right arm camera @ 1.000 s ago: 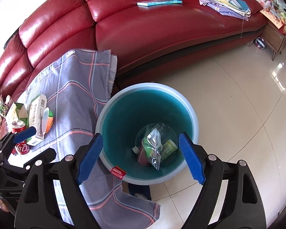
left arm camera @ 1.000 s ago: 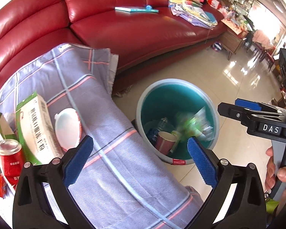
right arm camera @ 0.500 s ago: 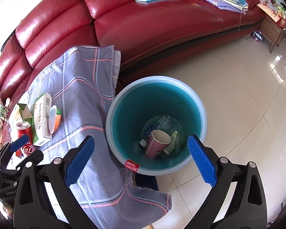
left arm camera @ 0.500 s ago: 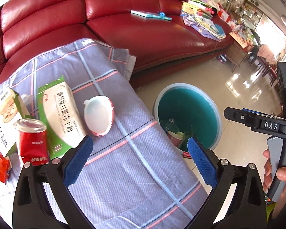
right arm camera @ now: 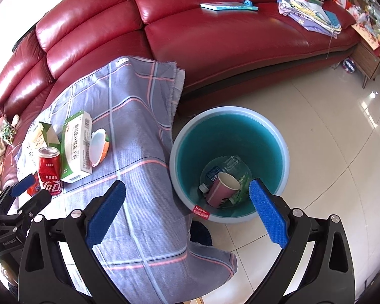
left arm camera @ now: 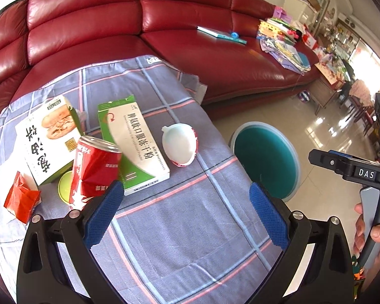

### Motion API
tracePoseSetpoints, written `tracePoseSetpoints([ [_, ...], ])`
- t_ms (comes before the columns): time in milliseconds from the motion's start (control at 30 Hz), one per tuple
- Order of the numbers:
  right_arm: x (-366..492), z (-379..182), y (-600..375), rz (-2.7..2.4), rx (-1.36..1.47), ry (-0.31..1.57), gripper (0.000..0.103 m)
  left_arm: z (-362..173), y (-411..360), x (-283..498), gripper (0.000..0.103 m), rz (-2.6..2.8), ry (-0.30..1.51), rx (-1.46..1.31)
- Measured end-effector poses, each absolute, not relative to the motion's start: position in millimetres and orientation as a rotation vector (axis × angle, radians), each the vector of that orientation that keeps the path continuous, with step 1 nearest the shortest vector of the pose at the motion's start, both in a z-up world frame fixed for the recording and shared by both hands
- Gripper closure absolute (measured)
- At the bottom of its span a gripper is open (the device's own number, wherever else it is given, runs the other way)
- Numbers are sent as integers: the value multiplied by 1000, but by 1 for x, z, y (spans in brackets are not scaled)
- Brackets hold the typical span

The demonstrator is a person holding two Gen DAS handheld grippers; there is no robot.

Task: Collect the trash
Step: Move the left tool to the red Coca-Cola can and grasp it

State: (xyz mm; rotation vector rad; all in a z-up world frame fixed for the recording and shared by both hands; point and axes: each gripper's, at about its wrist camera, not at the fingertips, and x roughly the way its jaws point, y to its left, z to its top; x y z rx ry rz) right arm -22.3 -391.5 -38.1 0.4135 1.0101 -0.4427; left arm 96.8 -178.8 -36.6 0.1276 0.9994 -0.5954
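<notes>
- Two boxes (left arm camera: 134, 141) and one red Coca-Cola can (left arm camera: 93, 169) are sitting on the checked cloth (left arm camera: 177, 228).
- One teal bin (right arm camera: 229, 163) is holding one paper cup (right arm camera: 221, 188).
- Left gripper (left arm camera: 187, 212) and right gripper (right arm camera: 187, 212), marked "DAS", are gaping, holding nothing.

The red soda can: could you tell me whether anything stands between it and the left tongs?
Nothing visible does. The red soda can stands just beyond the open left tongs, beside their left pad, with only plaid cloth between. The green-and-white box sits behind it.
</notes>
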Motion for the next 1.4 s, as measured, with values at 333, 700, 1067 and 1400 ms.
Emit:
tracePoseSetpoints([
  [333, -1, -36, -359, -405, 379, 1032, 9, -34, -113, 103, 4, -526, 960, 85],
  [700, 32, -49, -320, -340, 339, 1082, 9, -53, -62, 114, 4, -452, 923, 119],
  [1067, 51, -63, -304, -322, 322, 1118, 9, -81, -59, 130, 4, -471, 990, 118],
  [1400, 60, -77, -304, -325, 337, 1144, 9, -85, -75, 152, 4, -570, 1000, 78],
])
